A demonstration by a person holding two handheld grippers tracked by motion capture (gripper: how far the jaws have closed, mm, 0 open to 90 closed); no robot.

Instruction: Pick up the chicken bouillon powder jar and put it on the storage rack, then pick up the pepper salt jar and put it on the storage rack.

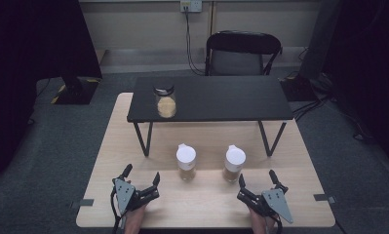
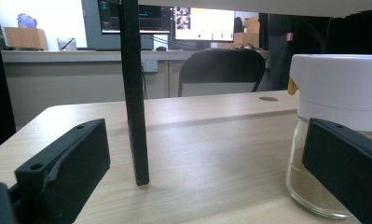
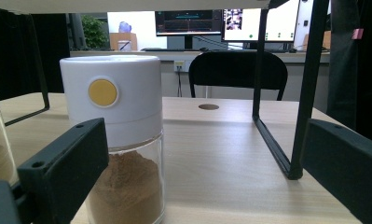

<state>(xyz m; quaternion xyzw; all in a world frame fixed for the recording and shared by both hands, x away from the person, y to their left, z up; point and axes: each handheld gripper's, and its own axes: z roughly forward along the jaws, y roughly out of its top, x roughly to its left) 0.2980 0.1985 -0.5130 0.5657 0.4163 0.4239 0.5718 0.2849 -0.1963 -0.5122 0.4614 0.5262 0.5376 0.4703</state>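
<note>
Two glass spice jars with white lids stand side by side on the light wooden table: the left jar [image 1: 186, 163] and the right jar [image 1: 234, 163]. A third jar [image 1: 165, 102], with a dark lid, stands on the black shelf [image 1: 221, 100]. My left gripper [image 1: 143, 176] rests open near the front edge, left of the left jar [image 2: 333, 135], whose base sits just beyond my right-hand jaw. My right gripper [image 1: 257, 177] is open too, a little right of the right jar [image 3: 120, 140], which holds brown powder and has a yellow dot on its lid.
The black shelf stands on thin metal legs [image 2: 133, 93] [image 3: 305, 88] over the back half of the table [image 1: 206, 209]. A black folding chair [image 1: 243, 53] stands beyond the table. Tape marks [image 1: 324, 198] sit at the table's front corners.
</note>
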